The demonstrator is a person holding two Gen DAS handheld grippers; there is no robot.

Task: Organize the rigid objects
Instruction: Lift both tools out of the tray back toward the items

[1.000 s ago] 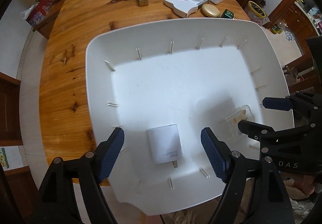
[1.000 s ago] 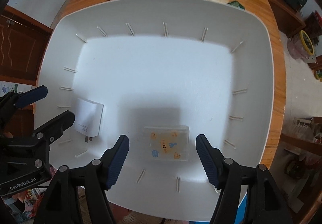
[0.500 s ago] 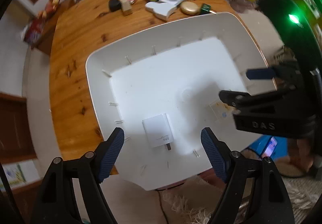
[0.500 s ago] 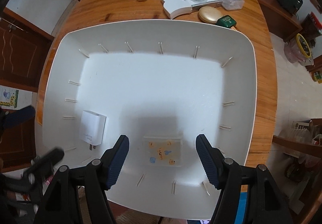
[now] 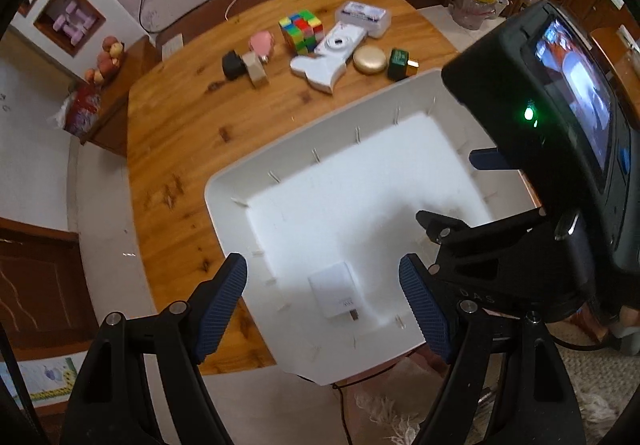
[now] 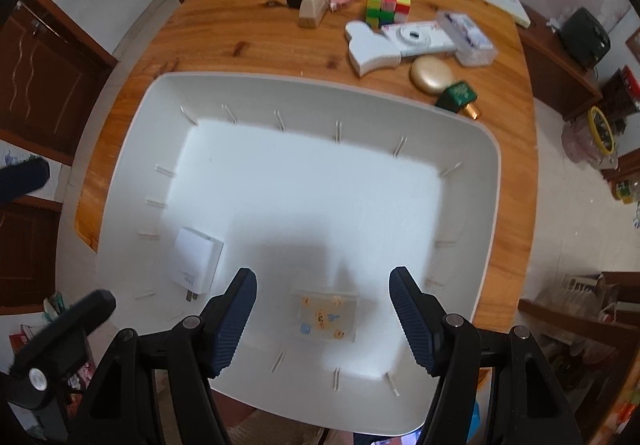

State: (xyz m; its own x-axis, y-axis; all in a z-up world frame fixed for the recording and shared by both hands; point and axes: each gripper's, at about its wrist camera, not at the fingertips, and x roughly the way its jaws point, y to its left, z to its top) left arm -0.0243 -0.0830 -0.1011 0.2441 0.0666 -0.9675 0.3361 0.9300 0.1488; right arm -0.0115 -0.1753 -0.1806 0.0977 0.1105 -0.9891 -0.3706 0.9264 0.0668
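So two items, the white charger (image 6: 196, 265) and clear case (image 6: 326, 315), lie in the tray (image 6: 468, 229), both the left gripper (image 5: 322, 307) and right gripper (image 6: 322, 319) gaping empty, while the cube (image 6: 388, 3), camera (image 6: 416, 39) and others wait at twelve o'clock.

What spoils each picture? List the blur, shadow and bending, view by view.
Left wrist view: strong fisheye bending; the tray rim is slightly smeared; the right gripper's body looms large and blocks the tray's right side, its green light glowing. Right wrist view: a grey shadow falls on the tray floor around the clear box; the dark finger at the lower left is blurred; the table edge curves.
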